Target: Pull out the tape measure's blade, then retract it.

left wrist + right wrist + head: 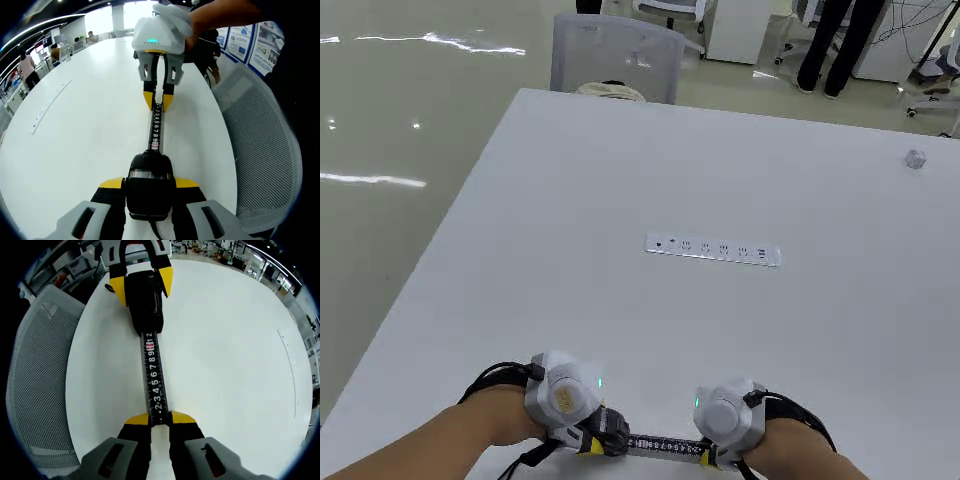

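Yellow pads of the left gripper (149, 183) press on both sides of the black tape measure case (149, 170), so this gripper is clamped on it. I cannot tell if the case rests on the white bench (620, 180) or is held just above it. From the mouth of the case the blade (156, 125) runs straight to the right, and its printed numbers go from 1 up to about 12. The right gripper (160, 418) pinches the free end of the blade between its own yellow tips, jaws closed tight on the thin metal. Both grippers are at the near edge of the bench, the case on the left and the blade end on the right. Farther away lies a white power strip (712, 249), and beyond the far edge stands a grey chair (615, 55). I judge the first step partly done: a short length of blade is out, and it may be pulled longer. The retracting is not yet done.
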